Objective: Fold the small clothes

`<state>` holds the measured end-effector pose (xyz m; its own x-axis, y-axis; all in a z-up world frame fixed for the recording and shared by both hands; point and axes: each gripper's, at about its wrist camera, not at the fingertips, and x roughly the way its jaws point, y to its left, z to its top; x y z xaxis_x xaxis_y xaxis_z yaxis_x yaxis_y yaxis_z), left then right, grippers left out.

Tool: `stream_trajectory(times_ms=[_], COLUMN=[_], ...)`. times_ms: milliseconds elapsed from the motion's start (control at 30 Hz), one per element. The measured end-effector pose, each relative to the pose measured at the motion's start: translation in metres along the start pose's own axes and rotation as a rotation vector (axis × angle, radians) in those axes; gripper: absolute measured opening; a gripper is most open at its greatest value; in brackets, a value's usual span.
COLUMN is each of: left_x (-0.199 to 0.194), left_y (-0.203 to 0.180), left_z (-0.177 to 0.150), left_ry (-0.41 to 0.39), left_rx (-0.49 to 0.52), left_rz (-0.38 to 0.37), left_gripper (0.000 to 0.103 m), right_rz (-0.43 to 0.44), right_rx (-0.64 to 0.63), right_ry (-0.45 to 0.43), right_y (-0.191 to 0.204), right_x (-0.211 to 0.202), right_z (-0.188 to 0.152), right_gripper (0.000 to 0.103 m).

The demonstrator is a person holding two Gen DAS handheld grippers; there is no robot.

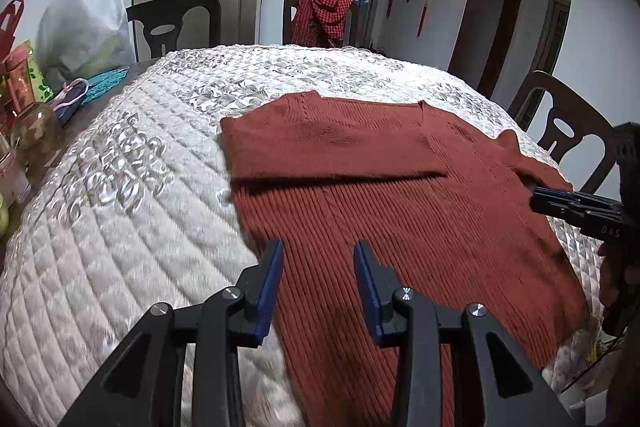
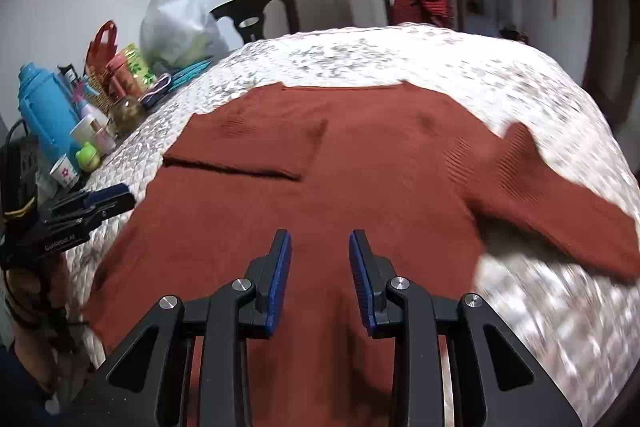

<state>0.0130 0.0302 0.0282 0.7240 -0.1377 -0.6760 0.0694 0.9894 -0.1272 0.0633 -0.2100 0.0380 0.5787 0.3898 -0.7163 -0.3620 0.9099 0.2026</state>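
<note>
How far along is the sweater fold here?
Done: one sleeve lies folded across the sweater chest. In hand: nothing; the left gripper and right gripper are both open above the body, holding no cloth. Left: the other sleeve lies spread out on the quilt, and the body is unfolded.

Both the left gripper (image 1: 318, 259) and the right gripper (image 2: 319, 247) hang above the sweater (image 1: 400, 227), jaws apart and seemingly empty.
</note>
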Motion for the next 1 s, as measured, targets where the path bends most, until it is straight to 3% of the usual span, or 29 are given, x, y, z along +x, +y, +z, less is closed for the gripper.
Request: stream_trajectory(times_ms=[133, 467, 800, 1000], left_x=[-0.005, 0.013, 0.046, 0.050], left_y=[-0.011, -0.051, -0.047, -0.039], left_z=[0.000, 0.015, 0.013, 0.007], left_ry=[-0.017, -0.010, 0.066, 0.090], left_rx=[0.023, 0.041, 0.007, -0.039], left_rz=[0.020, -0.036, 0.014, -0.028], left_gripper=[0.042, 0.050, 0.050, 0.054], right_rz=[-0.059, -0.148, -0.121, -0.137], right_rx=[0.082, 0.369, 0.699, 0.794], right_ry=[-0.006, -0.077, -0.170, -0.213], right_y=[-0.031, -0.112, -0.183, -0.206], right_x=[-0.016, -0.038, -0.046, -0.045], right_z=[-0.019, -0.034, -0.039, -0.036], right_gripper=[0.031, 0.039, 0.039, 0.039])
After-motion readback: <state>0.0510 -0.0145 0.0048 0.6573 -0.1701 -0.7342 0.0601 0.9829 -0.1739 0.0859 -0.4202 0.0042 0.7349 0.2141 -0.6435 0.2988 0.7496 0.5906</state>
